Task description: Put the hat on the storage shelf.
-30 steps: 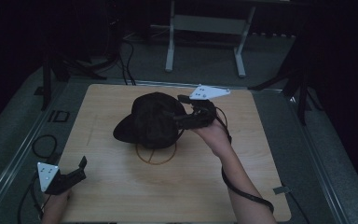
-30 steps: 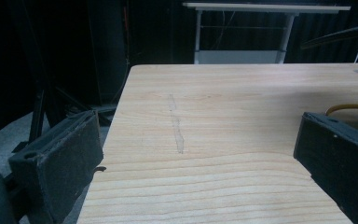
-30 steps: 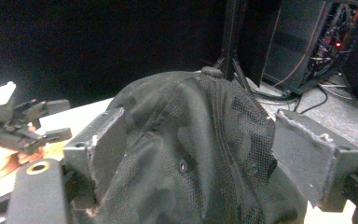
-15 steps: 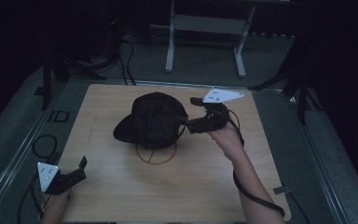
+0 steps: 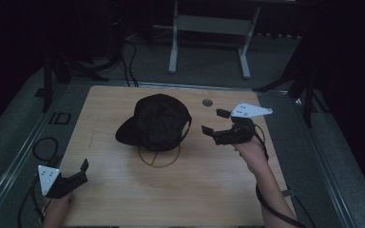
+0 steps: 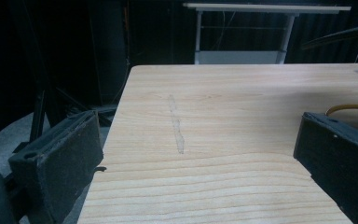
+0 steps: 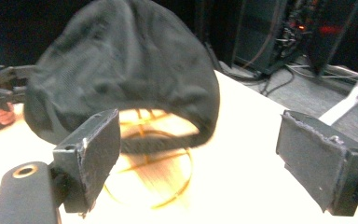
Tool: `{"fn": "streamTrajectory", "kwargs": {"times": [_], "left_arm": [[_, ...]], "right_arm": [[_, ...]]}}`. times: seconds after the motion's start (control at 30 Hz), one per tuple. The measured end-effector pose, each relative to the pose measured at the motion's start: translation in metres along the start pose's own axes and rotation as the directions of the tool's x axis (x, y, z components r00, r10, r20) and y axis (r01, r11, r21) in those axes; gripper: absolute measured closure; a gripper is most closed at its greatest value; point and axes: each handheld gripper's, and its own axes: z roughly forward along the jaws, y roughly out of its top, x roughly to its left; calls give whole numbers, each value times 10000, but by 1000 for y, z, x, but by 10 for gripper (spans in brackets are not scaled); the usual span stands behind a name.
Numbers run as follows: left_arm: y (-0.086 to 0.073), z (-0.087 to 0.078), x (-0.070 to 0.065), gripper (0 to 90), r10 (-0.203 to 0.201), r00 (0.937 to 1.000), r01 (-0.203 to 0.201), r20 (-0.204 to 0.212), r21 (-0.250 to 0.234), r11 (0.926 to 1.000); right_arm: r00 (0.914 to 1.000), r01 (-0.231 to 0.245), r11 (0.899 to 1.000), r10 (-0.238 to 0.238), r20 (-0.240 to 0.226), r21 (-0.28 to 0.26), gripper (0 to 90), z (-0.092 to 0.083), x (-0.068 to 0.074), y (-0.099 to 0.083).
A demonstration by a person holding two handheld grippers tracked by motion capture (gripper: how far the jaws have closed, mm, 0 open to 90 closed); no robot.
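Dim room; pale wooden surface (image 5: 123,199). Black cap (image 5: 158,121) sits mid-frame over a gold ring (image 5: 158,159). My right tool (image 5: 214,122), jaws apart, faces its strap: apparently released; next, probably regrasp. Left tool (image 5: 82,169), apart, lower left.

The black cap (image 5: 156,121) covers most of the gold wire stand (image 5: 158,156) beneath it; in the right gripper view the stand is smeared by blur. In the left gripper view the frame's right edge cuts off the stand. The left hand (image 5: 55,211) runs off the bottom of the high view.
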Motion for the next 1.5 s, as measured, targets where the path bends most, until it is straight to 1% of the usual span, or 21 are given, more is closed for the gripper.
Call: {"fn": "streamTrajectory", "kwargs": {"times": [0.07,0.23,0.27,0.33,0.37,0.47,0.5,0.57,0.7,0.73,0.77,0.8,0.83,0.97,1.07,1.17,1.23,1.27,1.3,1.33,1.5], "left_arm": [[0,0,0,18,7,10000,-7,-2,-4,10000],[0,0,0,17,1,10000,-1,-8,1,10000],[0,0,0,17,1,10000,-1,-8,1,10000],[0,0,0,18,4,10000,-4,-12,-3,10000],[0,0,0,18,4,10000,-4,-12,-6,10000],[0,0,0,17,-1,10000,1,-3,7,10000],[0,0,0,17,-8,10000,8,-2,19,10000],[0,0,0,17,-3,10000,3,-3,18,10000],[0,0,0,18,4,10000,-4,-14,19,10000],[0,0,0,17,4,10000,-4,-14,19,10000],[0,0,0,17,14,10000,-14,-10,14,10000],[0,0,0,18,14,10000,-14,-10,14,10000],[0,0,0,17,2,10000,-1,-17,14,10000],[0,0,0,17,3,10000,-3,-19,11,10000],[0,0,0,17,-3,10000,3,-19,13,10000],[0,0,0,17,6,10000,-6,-27,11,10000],[0,0,0,17,-6,10000,6,-35,8,10000],[0,0,0,17,-6,10000,6,-35,8,10000],[0,0,0,17,-6,10000,6,-35,8,10000],[0,0,0,17,-6,10000,6,-37,11,10000],[0,0,0,18,-19,10000,19,-32,6,10000]], "right_arm": [[10000,-37,10000,37,86,-39,137,-3,-2,-4],[9963,-260,9997,258,818,11,137,-23,-16,-30],[9963,-260,9997,258,818,11,137,-23,-16,-30],[9949,-365,9993,364,938,-2,137,-29,-20,-38],[9922,-522,9986,516,1138,19,137,-35,-25,-48],[9896,-621,9981,612,1304,30,136,-39,-28,-56],[9837,-544,9984,513,1725,135,135,-46,-32,-66],[9785,-573,9982,532,1993,149,135,-51,-34,-75],[9674,-941,9953,864,2380,210,134,-62,-42,-93],[9674,-941,9953,864,2380,210,134,-62,-42,-93],[9610,-1000,9947,898,2617,258,134,-67,-45,-103],[9610,-1000,9947,898,2617,258,134,-67,-45,-103],[9547,-1103,9938,1015,2797,156,134,-72,-47,-114],[9428,-1115,9936,991,3183,207,135,-80,-50,-132],[9411,-1155,9926,974,3239,373,135,-84,-50,-141],[9286,-1228,9906,934,3593,599,133,-89,-50,-158],[9187,-1366,9895,1086,3797,474,132,-92,-50,-166],[9187,-1366,9895,1086,3797,474,132,-92,-50,-166],[9126,-1482,9881,1204,3907,415,132,-94,-50,-171],[9008,-1615,9863,1331,4132,343,132,-97,-50,-179],[8636,-1846,9817,1395,4845,464,132,-105,-49,-195]]}}
